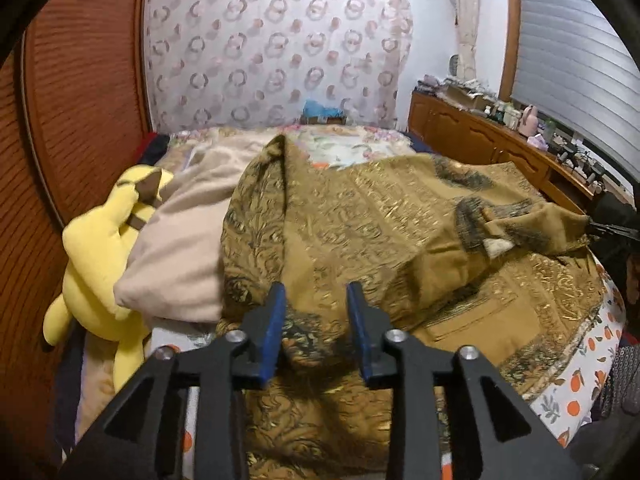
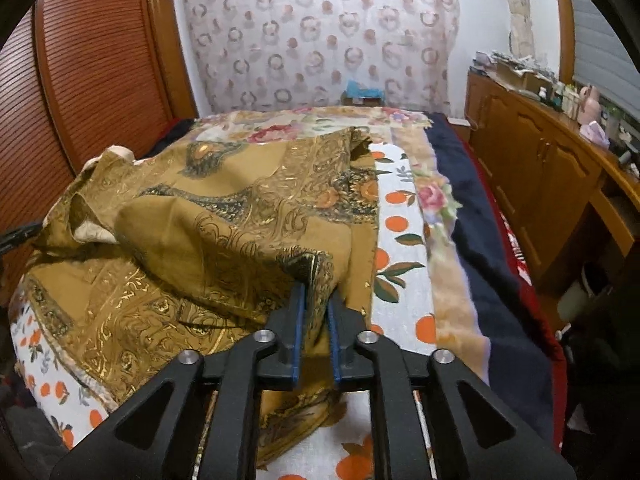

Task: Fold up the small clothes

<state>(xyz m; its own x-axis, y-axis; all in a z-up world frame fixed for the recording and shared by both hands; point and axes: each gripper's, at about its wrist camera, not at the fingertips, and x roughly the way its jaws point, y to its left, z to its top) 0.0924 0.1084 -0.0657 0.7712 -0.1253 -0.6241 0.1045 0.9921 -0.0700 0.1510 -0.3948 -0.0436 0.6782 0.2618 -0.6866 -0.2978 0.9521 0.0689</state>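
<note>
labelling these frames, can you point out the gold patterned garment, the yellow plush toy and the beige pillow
gold patterned garment point(image 2: 248, 236): right wrist view, on its raised upper fold.
yellow plush toy point(image 1: 94, 256): left wrist view, on its body, left of the pillow.
beige pillow point(image 1: 180, 248): left wrist view, on its bare middle.

Both your wrist cameras sit low and close over the bed point(image 1: 576, 376), facing its far end; both views share the mustard garment point(image 1: 380, 220) and curtain point(image 2: 320, 40).
</note>
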